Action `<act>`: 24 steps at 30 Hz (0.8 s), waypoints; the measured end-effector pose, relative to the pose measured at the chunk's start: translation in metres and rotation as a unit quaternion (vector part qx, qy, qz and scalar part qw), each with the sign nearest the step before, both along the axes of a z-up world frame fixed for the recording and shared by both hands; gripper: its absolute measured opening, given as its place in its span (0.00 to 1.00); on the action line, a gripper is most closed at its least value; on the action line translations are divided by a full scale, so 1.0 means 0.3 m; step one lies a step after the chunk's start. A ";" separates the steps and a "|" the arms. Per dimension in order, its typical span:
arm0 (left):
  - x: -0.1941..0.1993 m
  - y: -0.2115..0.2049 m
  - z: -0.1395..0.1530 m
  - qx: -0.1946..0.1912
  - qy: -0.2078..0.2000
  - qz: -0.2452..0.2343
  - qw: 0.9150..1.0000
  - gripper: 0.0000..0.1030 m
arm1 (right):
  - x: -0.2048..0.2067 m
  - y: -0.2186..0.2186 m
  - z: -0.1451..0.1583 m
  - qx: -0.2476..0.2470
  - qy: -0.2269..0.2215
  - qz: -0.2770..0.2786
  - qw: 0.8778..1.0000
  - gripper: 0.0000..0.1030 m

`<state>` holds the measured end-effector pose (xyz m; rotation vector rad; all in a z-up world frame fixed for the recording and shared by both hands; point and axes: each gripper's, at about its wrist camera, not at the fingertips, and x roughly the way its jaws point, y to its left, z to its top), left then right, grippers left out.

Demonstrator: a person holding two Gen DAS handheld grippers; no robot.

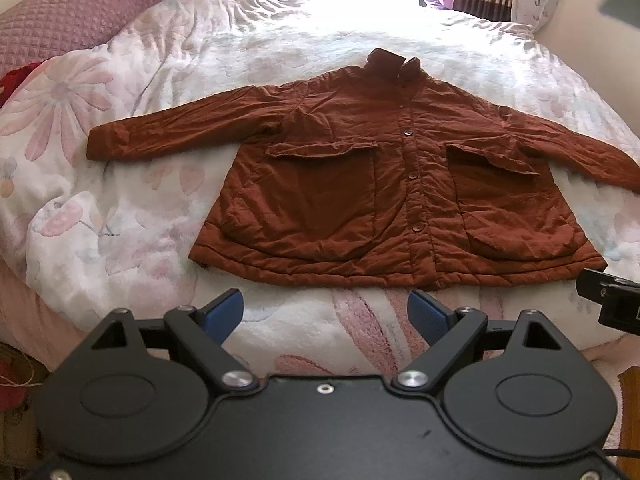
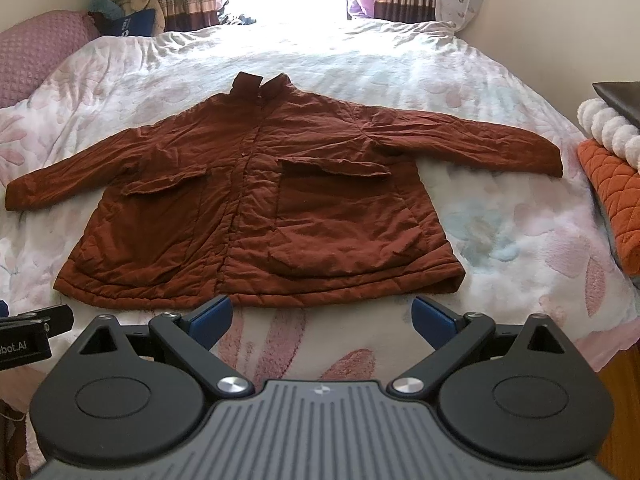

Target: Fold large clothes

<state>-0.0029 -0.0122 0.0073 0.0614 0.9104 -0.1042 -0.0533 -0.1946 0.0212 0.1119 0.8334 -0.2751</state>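
A rust-brown padded jacket (image 1: 360,184) lies flat and face up on the bed, buttoned, collar at the far end, both sleeves spread out to the sides. It also shows in the right wrist view (image 2: 260,208). My left gripper (image 1: 325,314) is open and empty, hovering just short of the jacket's near hem. My right gripper (image 2: 322,318) is open and empty, also just short of the hem. The right gripper's edge shows in the left wrist view (image 1: 612,292).
The bed carries a white quilt with pink flowers (image 1: 120,184). A pink quilted pillow (image 1: 68,12) sits at the far left. An orange quilted cloth (image 2: 612,200) and a white bobbled item (image 2: 608,128) lie at the right edge. Curtains and a bright window are behind.
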 end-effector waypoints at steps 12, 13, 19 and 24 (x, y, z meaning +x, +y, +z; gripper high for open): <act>-0.005 -0.004 0.003 -0.003 -0.002 -0.004 1.000 0.89 | 0.000 0.001 0.001 -0.001 0.000 -0.001 1.000 1.00; -0.004 -0.006 0.004 -0.003 -0.002 -0.004 1.000 0.89 | 0.001 0.001 0.000 0.000 0.000 0.000 1.000 1.00; -0.005 -0.011 0.004 -0.003 -0.002 -0.007 1.000 0.89 | 0.000 0.000 0.001 0.000 0.000 0.000 1.000 1.00; -0.006 -0.015 0.004 -0.004 -0.001 -0.010 1.000 0.89 | -0.002 -0.001 0.001 0.000 0.000 0.000 1.000 1.00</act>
